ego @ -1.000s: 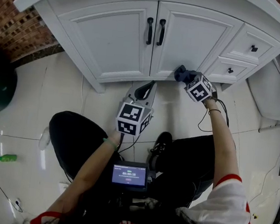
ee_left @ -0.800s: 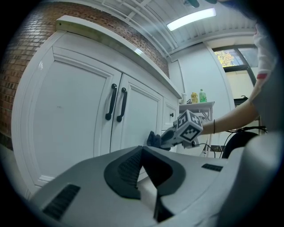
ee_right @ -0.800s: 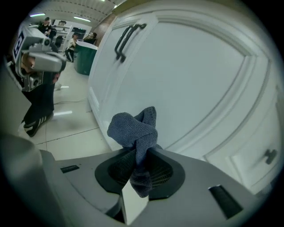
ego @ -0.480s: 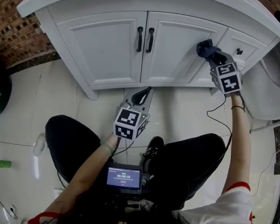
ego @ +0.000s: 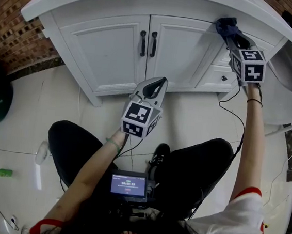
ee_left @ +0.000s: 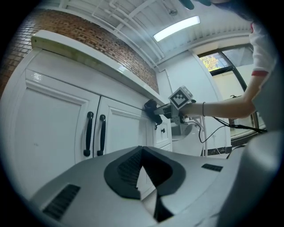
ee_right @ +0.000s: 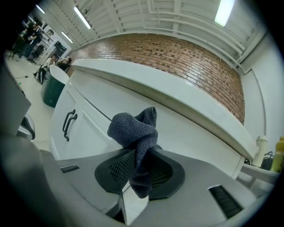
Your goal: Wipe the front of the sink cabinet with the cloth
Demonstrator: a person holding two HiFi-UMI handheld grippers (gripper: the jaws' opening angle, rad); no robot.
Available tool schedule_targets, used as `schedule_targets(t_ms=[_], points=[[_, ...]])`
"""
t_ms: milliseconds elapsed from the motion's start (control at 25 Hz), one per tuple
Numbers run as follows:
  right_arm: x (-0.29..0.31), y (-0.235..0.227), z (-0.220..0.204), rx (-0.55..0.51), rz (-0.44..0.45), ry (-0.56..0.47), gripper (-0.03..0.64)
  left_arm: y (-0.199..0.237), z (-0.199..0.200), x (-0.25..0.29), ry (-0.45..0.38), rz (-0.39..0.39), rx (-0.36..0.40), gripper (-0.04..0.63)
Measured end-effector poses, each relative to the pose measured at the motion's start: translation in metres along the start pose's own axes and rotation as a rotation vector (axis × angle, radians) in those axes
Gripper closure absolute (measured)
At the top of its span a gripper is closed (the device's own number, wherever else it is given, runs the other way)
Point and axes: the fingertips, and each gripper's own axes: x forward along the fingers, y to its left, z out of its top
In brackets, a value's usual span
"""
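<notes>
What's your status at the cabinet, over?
Right gripper shut on cloth, at the top rail of the cabinet front, above the drawers. Left gripper shut, empty, held off it. Door handles lie to the cloth's left.

Operator and grippers
White shirt [ego: 226,223], red cuffs [ego: 241,190], black trousers [ego: 78,148]; grey left gripper [ego: 162,81] and right gripper [ego: 230,29] carry black-and-white marker cubes [ego: 139,119].

The pale tile floor [ego: 198,114] bears the sink cabinet [ego: 111,53] and a small green object [ego: 2,172].
</notes>
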Motion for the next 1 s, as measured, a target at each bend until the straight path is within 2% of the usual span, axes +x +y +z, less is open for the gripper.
schedule_targets(t_ms=[200, 360, 480, 640, 1000], points=[[0.010, 0.007, -0.031, 0.108, -0.012, 0.030, 0.531, -0.003, 0.027, 0.005, -0.053, -0.009, 0.015, 0.563], [0.017, 0.027, -0.077, 0.185, 0.005, 0.095, 0.531, -0.005, 0.016, 0.004, -0.028, -0.012, -0.023, 0.563], [0.023, 0.050, -0.117, 0.225, 0.022, 0.168, 0.531, -0.006, 0.001, 0.005, 0.006, -0.012, -0.046, 0.563], [0.034, 0.078, -0.180, 0.284, 0.045, 0.278, 0.531, -0.006, -0.012, 0.006, 0.037, -0.014, -0.036, 0.563], [0.054, 0.157, -0.302, 0.352, 0.095, 0.534, 0.531, 0.026, -0.044, -0.001, 0.082, 0.042, -0.064, 0.563]])
